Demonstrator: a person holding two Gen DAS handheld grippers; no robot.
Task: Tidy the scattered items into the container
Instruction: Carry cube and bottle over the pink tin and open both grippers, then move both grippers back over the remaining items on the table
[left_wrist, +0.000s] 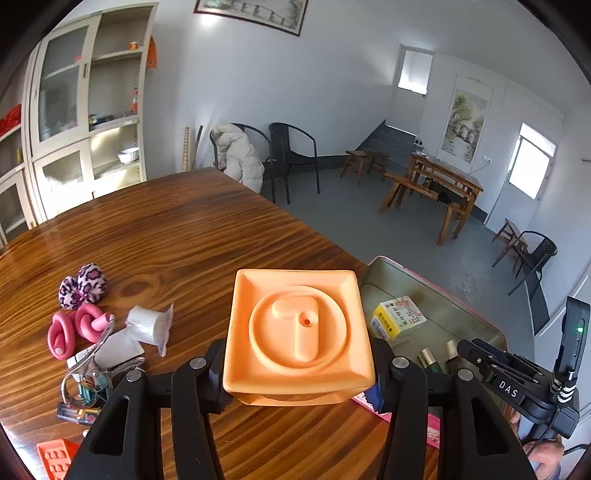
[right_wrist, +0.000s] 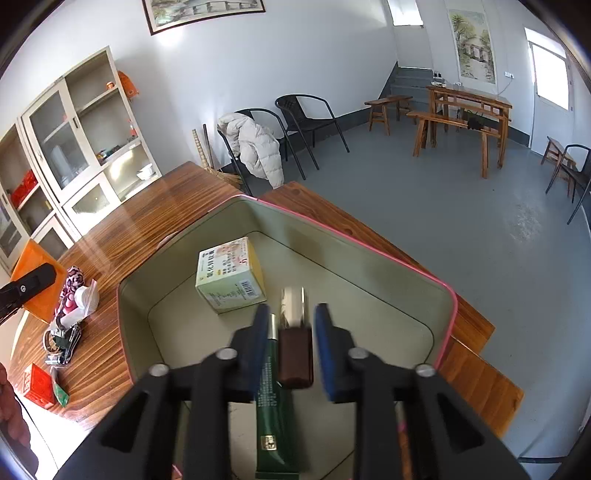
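My left gripper (left_wrist: 299, 373) is shut on an orange square dish (left_wrist: 299, 325), held above the wooden table (left_wrist: 184, 229) just left of the tin. The container is an open tin with a pink rim (right_wrist: 369, 251), and its rim (left_wrist: 443, 291) also shows in the left wrist view. My right gripper (right_wrist: 291, 312) hovers over the tin with its jaws apart. A blurred brown-and-silver lipstick (right_wrist: 294, 343) lies between the blue pads (right_wrist: 323, 332), not pressed by them. Inside the tin lie a green tube (right_wrist: 271, 406) and a small medicine box (right_wrist: 231, 275).
Scattered on the table left of the tin: a leopard-print scrunchie (left_wrist: 83, 286), pink foam curlers (left_wrist: 77, 328), a white wrapped roll (left_wrist: 147, 325), metal clips and keys (left_wrist: 92, 376), an orange tray (left_wrist: 55, 458), a red box (right_wrist: 37, 384). The table edge runs close behind the tin.
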